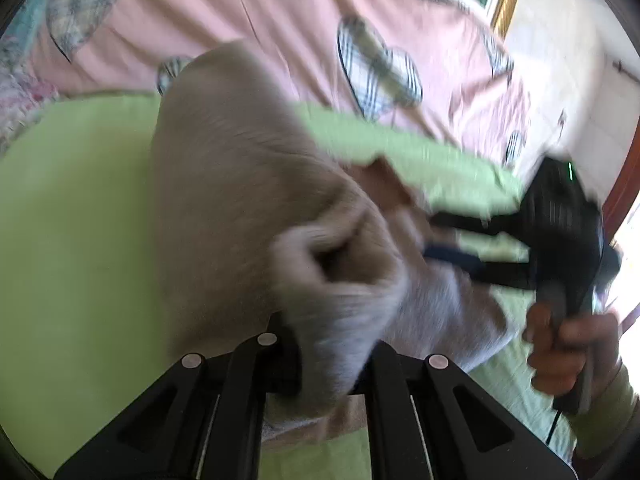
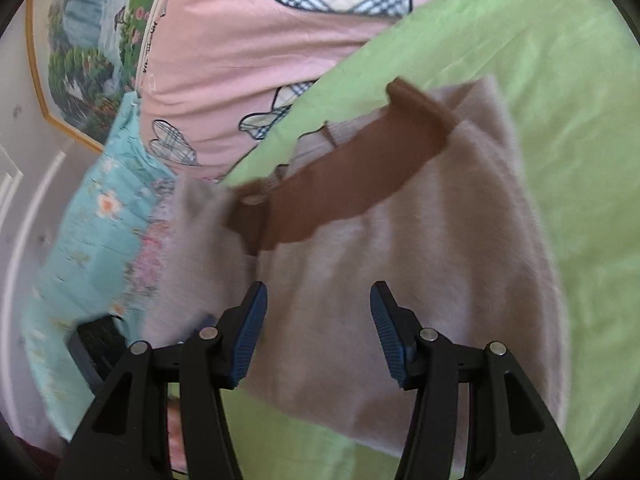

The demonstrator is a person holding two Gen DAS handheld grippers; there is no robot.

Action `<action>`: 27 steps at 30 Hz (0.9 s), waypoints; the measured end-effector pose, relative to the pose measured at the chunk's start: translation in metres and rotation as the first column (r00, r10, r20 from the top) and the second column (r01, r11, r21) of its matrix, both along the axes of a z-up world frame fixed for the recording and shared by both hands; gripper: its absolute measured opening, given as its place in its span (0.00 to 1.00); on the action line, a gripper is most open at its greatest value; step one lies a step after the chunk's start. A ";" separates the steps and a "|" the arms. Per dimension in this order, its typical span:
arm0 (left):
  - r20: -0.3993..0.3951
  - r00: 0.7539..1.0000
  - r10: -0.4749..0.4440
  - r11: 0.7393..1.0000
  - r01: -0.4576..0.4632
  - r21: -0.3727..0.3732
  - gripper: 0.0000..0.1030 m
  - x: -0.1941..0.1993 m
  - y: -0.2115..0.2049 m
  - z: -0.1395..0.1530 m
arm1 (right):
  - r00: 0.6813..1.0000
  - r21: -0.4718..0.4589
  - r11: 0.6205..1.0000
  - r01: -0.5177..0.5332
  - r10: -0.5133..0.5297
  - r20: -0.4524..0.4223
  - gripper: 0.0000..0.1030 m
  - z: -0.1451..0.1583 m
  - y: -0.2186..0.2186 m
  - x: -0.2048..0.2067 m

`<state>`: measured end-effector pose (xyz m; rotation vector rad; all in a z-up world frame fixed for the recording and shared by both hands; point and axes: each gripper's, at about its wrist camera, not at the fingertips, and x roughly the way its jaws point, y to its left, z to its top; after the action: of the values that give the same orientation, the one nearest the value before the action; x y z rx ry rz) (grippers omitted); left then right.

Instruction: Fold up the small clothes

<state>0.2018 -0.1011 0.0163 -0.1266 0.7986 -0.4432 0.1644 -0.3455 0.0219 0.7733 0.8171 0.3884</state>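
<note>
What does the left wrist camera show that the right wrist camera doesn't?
Only the left wrist view: the person's hand holding the right gripper, and the left gripper shut on the beige garment. Only the right wrist view: the garment's brown collar, a framed picture and a floral blue cloth. Both show the garment, green sheet and pink heart-print bedding.

both wrist views look steeply down, close, sharing the blurred beige garment (image 1: 224, 184).

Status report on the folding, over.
Left gripper shut on the beige garment. Right gripper open above it. Garment bunched on the green sheet. Nothing in the way.
</note>
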 end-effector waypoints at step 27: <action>-0.026 0.977 -0.213 0.977 0.212 -0.036 0.06 -0.002 -0.116 0.011 | 0.992 -0.096 0.989 -0.109 0.115 0.057 0.16 0.032 -0.025 0.063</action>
<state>0.1996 -0.2173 0.0276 -0.0783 0.8380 -0.6582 0.2277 -0.3704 0.0542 0.6272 0.8162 0.4692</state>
